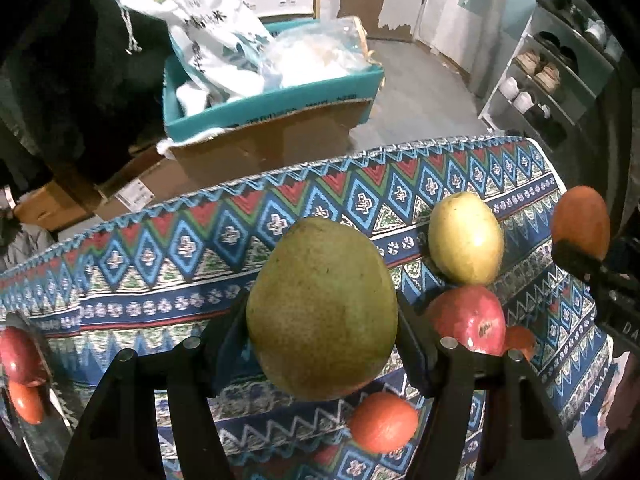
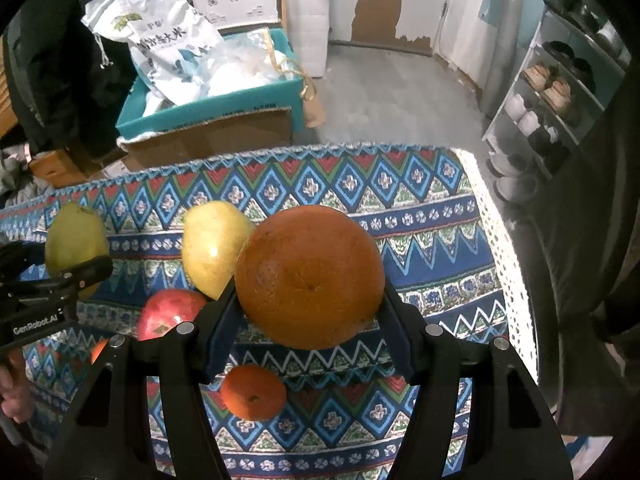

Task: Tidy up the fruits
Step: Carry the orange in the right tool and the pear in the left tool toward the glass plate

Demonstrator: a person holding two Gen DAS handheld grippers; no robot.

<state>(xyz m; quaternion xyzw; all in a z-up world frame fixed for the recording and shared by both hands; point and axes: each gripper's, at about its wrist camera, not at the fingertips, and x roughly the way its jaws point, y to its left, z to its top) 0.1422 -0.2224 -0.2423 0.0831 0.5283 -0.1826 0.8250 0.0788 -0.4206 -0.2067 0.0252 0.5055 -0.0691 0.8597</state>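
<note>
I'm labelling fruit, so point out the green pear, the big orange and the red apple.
green pear [image 1: 322,308], left wrist view, middle of its skin.
big orange [image 2: 310,276], right wrist view, near its navel.
red apple [image 1: 466,318], left wrist view, its upper side.

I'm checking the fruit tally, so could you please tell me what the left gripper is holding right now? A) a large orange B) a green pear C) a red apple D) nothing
B: in the left wrist view the left gripper is closed on the green pear, pads against both its sides, while the red apple lies on the patterned cloth.
</note>
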